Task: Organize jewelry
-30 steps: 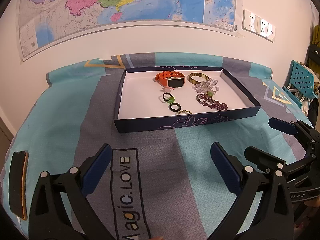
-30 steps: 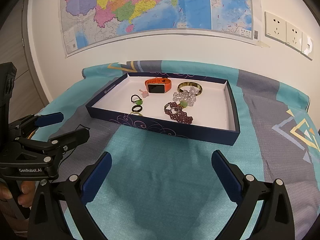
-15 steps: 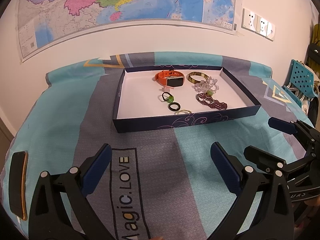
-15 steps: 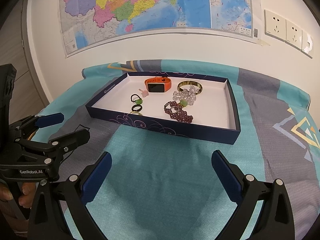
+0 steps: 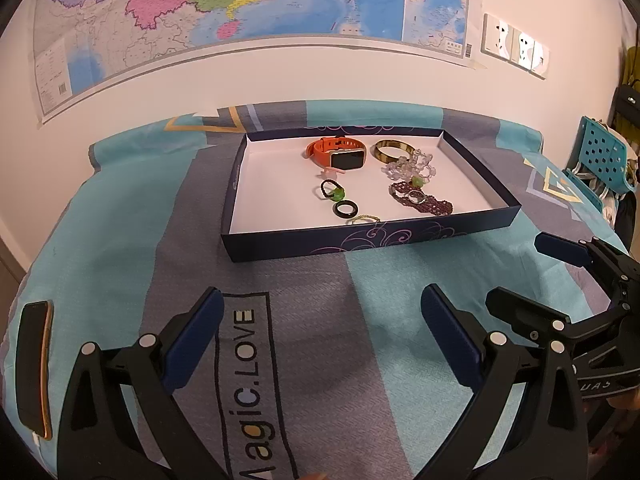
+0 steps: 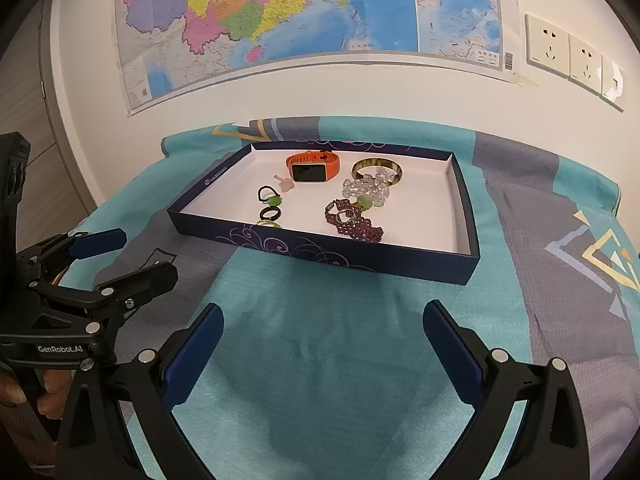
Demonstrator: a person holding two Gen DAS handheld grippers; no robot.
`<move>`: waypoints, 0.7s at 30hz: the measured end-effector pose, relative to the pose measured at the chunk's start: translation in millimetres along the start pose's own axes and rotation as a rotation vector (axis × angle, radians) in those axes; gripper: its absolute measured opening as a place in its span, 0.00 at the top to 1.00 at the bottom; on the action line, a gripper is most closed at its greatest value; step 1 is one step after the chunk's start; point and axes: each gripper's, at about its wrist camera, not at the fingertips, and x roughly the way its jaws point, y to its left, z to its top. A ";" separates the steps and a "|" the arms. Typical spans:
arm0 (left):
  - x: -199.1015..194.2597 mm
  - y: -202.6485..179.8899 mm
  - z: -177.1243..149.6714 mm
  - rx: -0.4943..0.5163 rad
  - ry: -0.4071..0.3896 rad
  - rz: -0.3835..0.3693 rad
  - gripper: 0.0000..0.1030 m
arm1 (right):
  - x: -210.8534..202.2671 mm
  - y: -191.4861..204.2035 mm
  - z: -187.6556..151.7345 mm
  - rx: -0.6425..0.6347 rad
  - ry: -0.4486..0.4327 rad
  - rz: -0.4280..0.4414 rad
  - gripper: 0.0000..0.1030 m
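— Where was the jewelry when you looked?

— All of it lay inside the shallow dark tray (image 5: 372, 240), toward the far edge of the bed (image 5: 120, 248), near the wall. An orange watch (image 5: 336, 153) and a bangle (image 5: 392, 150) sat along the tray's far wall, clear beads (image 5: 410, 166) and a maroon beaded band (image 5: 424, 202) beside them, small rings (image 5: 340, 200) nearer its front wall. It looked gathered but loosely so, and I couldn't judge whether sorting was finished or pending.

— And the grippers?

— The left gripper (image 5: 320, 332) and right gripper (image 6: 322, 340) both hovered over the near part of the bed, fingers spread wide, holding nothing. I'd guess they were held back to keep the whole tray in sight.

— Room to move?

— Plenty: bare bedcover between grippers and tray, and the tray's left half was open. The low rim would need clearing from above. A phone (image 5: 34, 368) lay at the bed's left edge.
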 end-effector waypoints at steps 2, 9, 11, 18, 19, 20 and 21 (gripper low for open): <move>0.1 0.1 -0.8 0.001 0.001 0.000 0.06 | -0.1 -0.6 0.2 -0.001 0.000 0.000 0.06; 0.8 -0.8 -1.3 0.002 0.004 -0.002 0.06 | 0.5 -1.1 0.1 0.000 0.003 0.001 0.06; 1.0 -1.1 -1.8 0.003 0.005 -0.001 0.06 | 0.6 -1.2 0.3 0.001 0.003 0.002 0.06; 1.8 -2.4 -1.8 0.005 0.008 -0.002 0.06 | 0.7 -1.0 0.0 0.000 0.006 0.003 0.06; 2.1 -1.9 -1.5 0.004 0.010 -0.002 0.06 | 0.9 -1.1 0.0 0.000 0.007 0.002 0.06; 2.3 -2.0 -1.6 0.004 0.010 -0.002 0.06 | 1.0 -1.3 0.0 0.000 0.007 0.003 0.06; 2.3 -2.2 -1.4 0.004 0.011 -0.002 0.06 | 1.0 -1.3 -0.1 0.000 0.007 0.002 0.06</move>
